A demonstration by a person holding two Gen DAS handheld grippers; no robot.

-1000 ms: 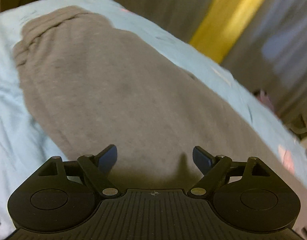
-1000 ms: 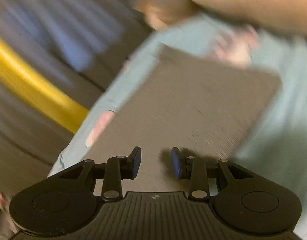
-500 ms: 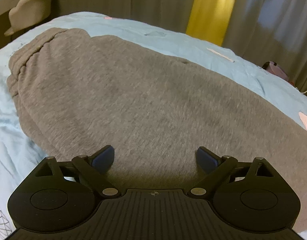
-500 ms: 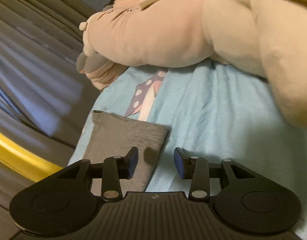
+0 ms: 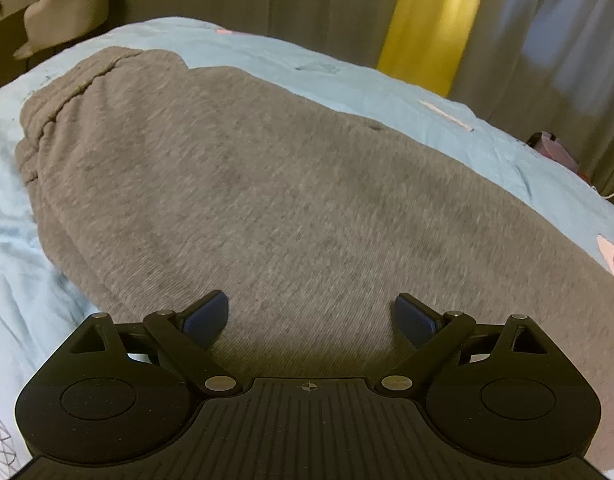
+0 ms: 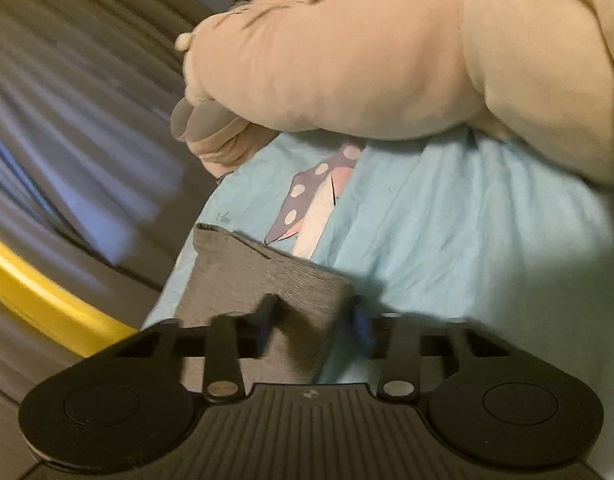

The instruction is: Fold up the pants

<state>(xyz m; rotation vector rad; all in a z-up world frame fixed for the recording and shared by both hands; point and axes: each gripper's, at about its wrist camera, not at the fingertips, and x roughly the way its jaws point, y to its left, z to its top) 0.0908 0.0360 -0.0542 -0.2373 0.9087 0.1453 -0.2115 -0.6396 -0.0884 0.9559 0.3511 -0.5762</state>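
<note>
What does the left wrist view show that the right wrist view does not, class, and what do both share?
Only the left wrist view shows the pants' waistband and the left gripper, jaws wide above the cloth. Only the right wrist view shows the leg cuff, the plush toy and the right gripper, whose jaws have just been closing around the cuff's corner. Both show the grey pants, blue sheet and curtains.

Dim bedroom, warm indoor light. Pale blue bedsheet (image 5: 347, 76) with cartoon prints across mid-frame; grey curtains (image 5: 547, 32) behind, yellow strip (image 5: 427, 20) upper right. Beige headboard-like shape (image 5: 67, 12) upper left. Large tan plush toy (image 6: 387, 52) along top of right view.
</note>
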